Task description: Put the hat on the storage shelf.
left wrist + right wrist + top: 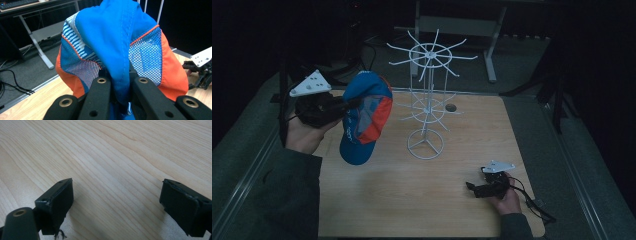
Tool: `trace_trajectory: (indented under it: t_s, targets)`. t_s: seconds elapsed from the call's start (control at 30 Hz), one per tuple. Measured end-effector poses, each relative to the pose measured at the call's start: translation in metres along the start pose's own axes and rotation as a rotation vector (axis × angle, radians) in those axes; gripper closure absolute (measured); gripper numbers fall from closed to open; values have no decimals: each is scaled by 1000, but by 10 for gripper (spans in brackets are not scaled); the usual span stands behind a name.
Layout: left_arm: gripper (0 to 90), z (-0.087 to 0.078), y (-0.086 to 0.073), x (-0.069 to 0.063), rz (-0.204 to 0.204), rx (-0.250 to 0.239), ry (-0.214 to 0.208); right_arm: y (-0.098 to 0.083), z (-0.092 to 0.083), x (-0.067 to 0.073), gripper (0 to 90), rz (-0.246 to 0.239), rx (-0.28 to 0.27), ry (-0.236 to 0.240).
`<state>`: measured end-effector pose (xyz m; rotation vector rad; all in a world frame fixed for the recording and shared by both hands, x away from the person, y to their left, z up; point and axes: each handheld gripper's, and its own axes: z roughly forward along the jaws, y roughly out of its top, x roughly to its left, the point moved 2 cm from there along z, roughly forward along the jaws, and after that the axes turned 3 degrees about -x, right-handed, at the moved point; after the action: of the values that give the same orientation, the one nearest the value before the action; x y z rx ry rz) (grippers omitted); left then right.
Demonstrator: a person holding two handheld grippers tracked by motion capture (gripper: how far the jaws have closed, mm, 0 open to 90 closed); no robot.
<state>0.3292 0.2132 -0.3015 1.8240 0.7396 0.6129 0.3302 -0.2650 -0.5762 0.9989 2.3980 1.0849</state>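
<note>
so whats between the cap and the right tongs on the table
In the high view, bare wooden table lies between the blue and orange cap and the right tongs. The white wire rack stands behind that line.

Your left tool [346, 105] holds the cap [364, 117] above the counter's [387, 200] left side, just left of the rack [428, 100] standing mid-counter. Your right tool [472, 189] rests near the counter's front right.

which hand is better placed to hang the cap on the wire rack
Left. The left gripper is already shut on the cap, held up beside the wire rack. The right gripper rests open and empty on the table.
</note>
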Motion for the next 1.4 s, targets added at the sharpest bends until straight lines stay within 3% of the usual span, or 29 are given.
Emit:
trace_trajectory:
  t_s: [0.7, 1.4]
  targets:
    - [885, -2, 14, -2, 5, -51, -6, 0, 0, 0, 116, 1, 0, 0]
    - [884, -17, 27, 2, 6, -104, -9, 0, 0, 0, 116, 0, 0, 0]
